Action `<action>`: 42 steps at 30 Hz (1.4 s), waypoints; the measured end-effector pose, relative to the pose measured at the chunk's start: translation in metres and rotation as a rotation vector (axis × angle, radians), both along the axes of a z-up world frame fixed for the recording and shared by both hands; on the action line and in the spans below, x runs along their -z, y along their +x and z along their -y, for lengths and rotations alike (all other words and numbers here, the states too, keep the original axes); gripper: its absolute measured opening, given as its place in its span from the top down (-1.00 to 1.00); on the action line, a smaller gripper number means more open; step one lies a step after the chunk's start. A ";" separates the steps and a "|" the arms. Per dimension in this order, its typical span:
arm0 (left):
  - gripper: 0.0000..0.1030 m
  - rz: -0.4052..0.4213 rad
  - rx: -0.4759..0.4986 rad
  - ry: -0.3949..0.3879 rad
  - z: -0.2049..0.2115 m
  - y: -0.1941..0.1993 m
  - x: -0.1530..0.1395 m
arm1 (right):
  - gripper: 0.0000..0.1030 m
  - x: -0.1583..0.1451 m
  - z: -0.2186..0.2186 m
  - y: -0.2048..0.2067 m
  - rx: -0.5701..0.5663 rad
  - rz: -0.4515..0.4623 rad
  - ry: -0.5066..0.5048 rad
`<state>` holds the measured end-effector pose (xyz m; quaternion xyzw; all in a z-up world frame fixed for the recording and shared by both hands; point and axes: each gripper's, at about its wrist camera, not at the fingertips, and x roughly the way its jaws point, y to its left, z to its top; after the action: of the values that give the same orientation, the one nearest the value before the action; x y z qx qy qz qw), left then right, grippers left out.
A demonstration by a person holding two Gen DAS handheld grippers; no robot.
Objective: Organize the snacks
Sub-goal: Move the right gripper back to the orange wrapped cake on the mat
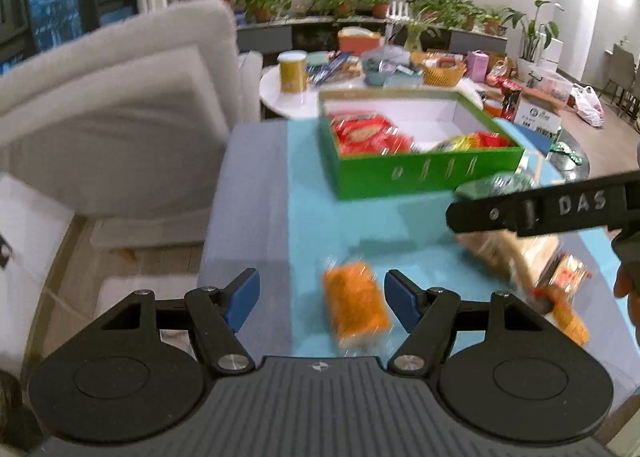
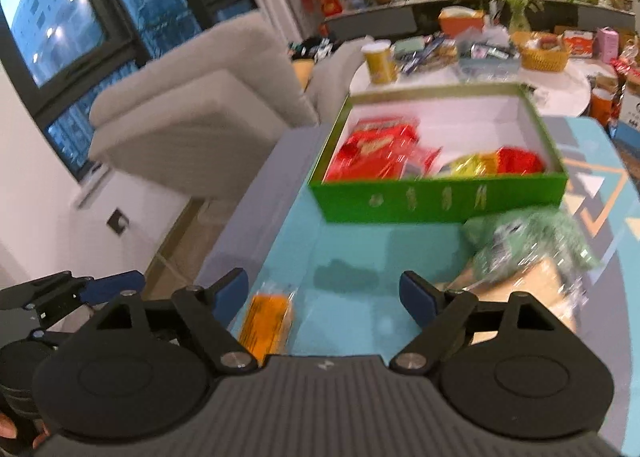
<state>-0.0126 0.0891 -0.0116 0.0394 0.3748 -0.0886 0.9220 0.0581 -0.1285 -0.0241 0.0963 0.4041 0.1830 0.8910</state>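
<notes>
While both views are blurred, the layout can be read in order of size. A pale sofa point(image 1: 112, 105) fills the upper left of the left wrist frame, and the turquoise-topped worktop point(image 1: 312, 217) runs up the centre. On it, at upper centre right, stands the green box point(image 1: 424, 173), white inside, which already contains red snack packets point(image 1: 368, 133) at its left end and a yellow-and-red packet point(image 1: 476, 141) at its right end. Just in front of the box's right corner lies a green packet point(image 2: 532, 245), touching a tan, bread-like bag point(image 2: 536, 289) below it; further orange wrappers point(image 1: 568, 297) sit at the right edge of the left wrist frame.

An orange packet point(image 1: 356, 305) lies flat on the worktop at lower centre. The left gripper point(image 1: 322, 297) has its jaws spread wide on either side of this packet and holds nothing. The right gripper point(image 2: 324, 301) is likewise wide open and empty, over bare worktop between the orange packet and the tan bag.

The step in hand appears to be picking up the orange packet for the box. It would be done well by lowering the left jaws until they straddle the packet's short width, closing gently because the wrapper looks soft, then placing it in the vacant white area at the box's middle.
</notes>
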 end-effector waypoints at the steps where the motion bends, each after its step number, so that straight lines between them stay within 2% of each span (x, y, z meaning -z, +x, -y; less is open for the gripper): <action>1: -0.29 -0.013 -0.006 -0.007 -0.006 -0.003 0.005 | 0.18 0.002 -0.003 0.000 -0.006 -0.006 -0.003; 7: -0.29 -0.088 -0.010 0.004 -0.024 -0.020 0.036 | 0.11 0.016 -0.020 -0.002 -0.034 -0.045 -0.019; 11: -0.29 -0.142 -0.023 -0.014 -0.029 -0.022 0.055 | -0.02 0.027 -0.032 -0.003 -0.044 -0.076 -0.021; 14: -0.29 -0.162 -0.024 -0.008 -0.028 -0.022 0.065 | -0.04 0.035 -0.044 -0.002 -0.059 -0.104 -0.035; 18: -0.29 -0.162 -0.018 0.011 -0.026 -0.021 0.072 | -0.04 0.045 -0.061 0.002 -0.079 -0.139 -0.056; 27: -0.28 -0.169 -0.036 0.000 -0.027 -0.012 0.081 | -0.04 0.059 -0.082 0.010 -0.067 -0.162 -0.093; 31: -0.09 -0.181 -0.043 -0.018 -0.029 -0.012 0.085 | -0.04 0.063 -0.091 0.012 -0.080 -0.160 -0.131; 35: 0.02 -0.152 -0.038 -0.017 -0.029 -0.013 0.084 | -0.04 0.067 -0.099 0.013 -0.100 -0.155 -0.158; 40: 0.03 -0.154 -0.031 -0.017 -0.026 -0.012 0.083 | -0.03 0.075 -0.105 0.019 -0.112 -0.181 -0.181; 42: 0.04 -0.154 -0.026 -0.017 -0.024 -0.012 0.083 | 0.08 0.080 -0.106 0.020 -0.123 -0.202 -0.188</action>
<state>-0.0251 0.1133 -0.0944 0.0197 0.4443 -0.0825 0.8918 0.0786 -0.0226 -0.1041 0.0054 0.5123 0.1878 0.8380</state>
